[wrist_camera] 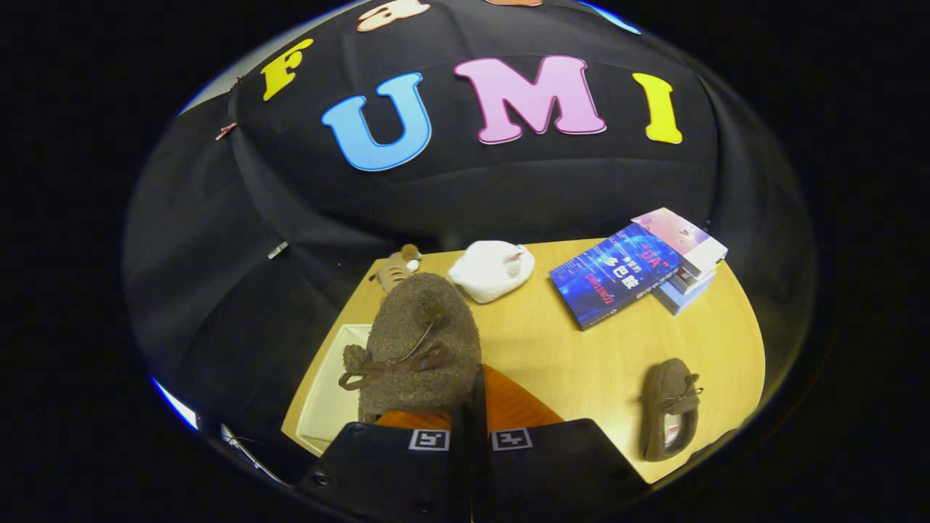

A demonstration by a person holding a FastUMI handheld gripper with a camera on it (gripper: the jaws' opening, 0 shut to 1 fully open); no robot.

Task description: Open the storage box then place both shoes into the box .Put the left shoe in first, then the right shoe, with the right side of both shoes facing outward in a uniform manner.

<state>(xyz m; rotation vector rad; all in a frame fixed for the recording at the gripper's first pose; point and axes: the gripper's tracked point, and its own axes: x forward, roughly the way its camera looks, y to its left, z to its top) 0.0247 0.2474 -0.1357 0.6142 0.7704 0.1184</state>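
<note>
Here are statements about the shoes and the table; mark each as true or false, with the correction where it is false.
1. The gripper is shut on a brown fuzzy shoe. True.
2. The second brown shoe lies on the wooden table, apart from the fingers. True.
3. Both shoes are already inside the box. False: one is held, the other lies on the table.
4. The books lie stacked beyond the second shoe. True.
5. The white plush toy sits on top of the books. False: it sits on the table beside them.
</note>
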